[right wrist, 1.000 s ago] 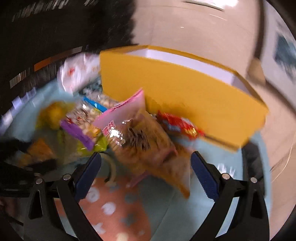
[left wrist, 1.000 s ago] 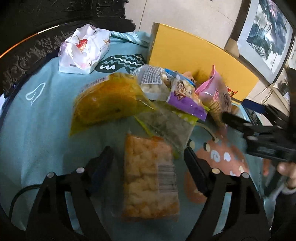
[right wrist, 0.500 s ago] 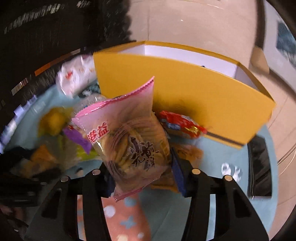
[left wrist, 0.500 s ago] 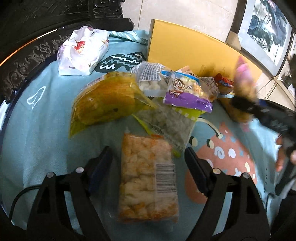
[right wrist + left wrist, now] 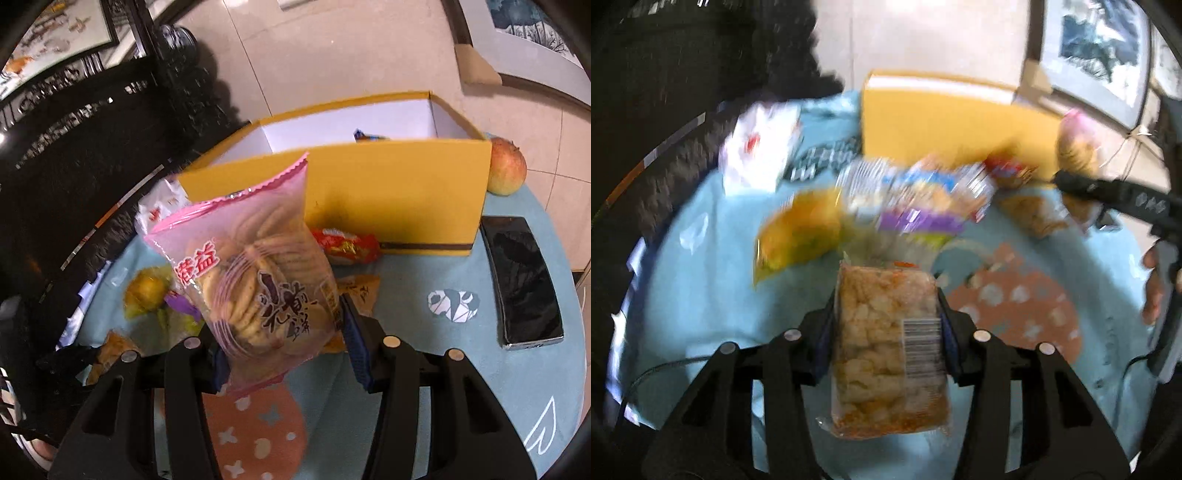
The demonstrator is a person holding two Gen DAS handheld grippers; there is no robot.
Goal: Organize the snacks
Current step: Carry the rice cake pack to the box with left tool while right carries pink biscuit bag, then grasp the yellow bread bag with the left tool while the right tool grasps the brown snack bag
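Observation:
My left gripper (image 5: pixel 886 314) is shut on a clear pack of orange puffed snack (image 5: pixel 886 350) and holds it above the blue tablecloth. My right gripper (image 5: pixel 284 328) is shut on a pink biscuit bag (image 5: pixel 255 273), lifted in front of the yellow box (image 5: pixel 399 192). The box is open, with one wrapper (image 5: pixel 365 136) inside. The right gripper with the pink bag also shows at the right of the left wrist view (image 5: pixel 1078 147). A heap of snack packs (image 5: pixel 905 206) lies in front of the box (image 5: pixel 953 125).
A red snack pack (image 5: pixel 347 245) and an orange pack (image 5: pixel 360 291) lie by the box. A phone (image 5: pixel 521 280) lies to the right, an apple (image 5: pixel 506 166) beside the box. A white bag (image 5: pixel 761 155) sits far left. Dark carved furniture stands behind.
My left gripper has shut on the puffed snack pack and lifted it. My right gripper has raised the pink biscuit bag higher toward the box.

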